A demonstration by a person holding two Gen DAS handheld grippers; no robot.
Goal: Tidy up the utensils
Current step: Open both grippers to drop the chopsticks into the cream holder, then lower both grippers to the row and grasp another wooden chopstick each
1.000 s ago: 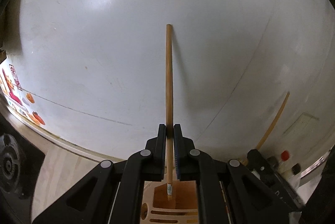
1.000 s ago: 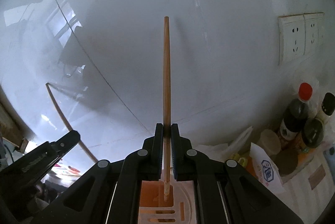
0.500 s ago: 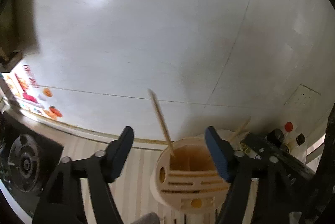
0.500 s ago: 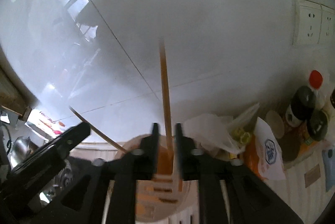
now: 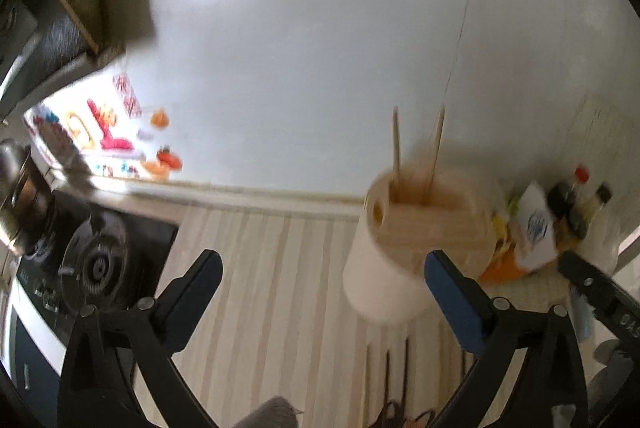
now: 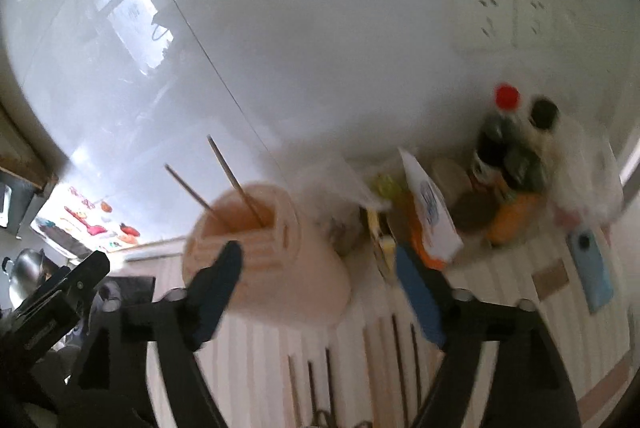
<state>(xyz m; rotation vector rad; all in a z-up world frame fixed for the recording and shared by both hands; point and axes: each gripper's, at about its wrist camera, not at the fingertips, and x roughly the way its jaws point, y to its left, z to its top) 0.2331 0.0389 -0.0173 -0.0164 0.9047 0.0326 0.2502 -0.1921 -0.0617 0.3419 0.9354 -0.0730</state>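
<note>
Left wrist view shows both chopsticks [image 5: 416,148] standing in the holder [image 5: 420,224] near the counter's [image 5: 260,268] back edge; your left gripper [image 5: 320,288] and right gripper [image 6: 320,284] jaws are opening, empty. Clear the holder before reaching for the utensils [image 6: 396,360] lying by the front edge.

Two chopsticks [image 6: 234,180] are standing in one holder [image 6: 260,252]; two bottles [image 6: 496,144] and one phone [image 6: 592,268] are sitting nearby.
</note>
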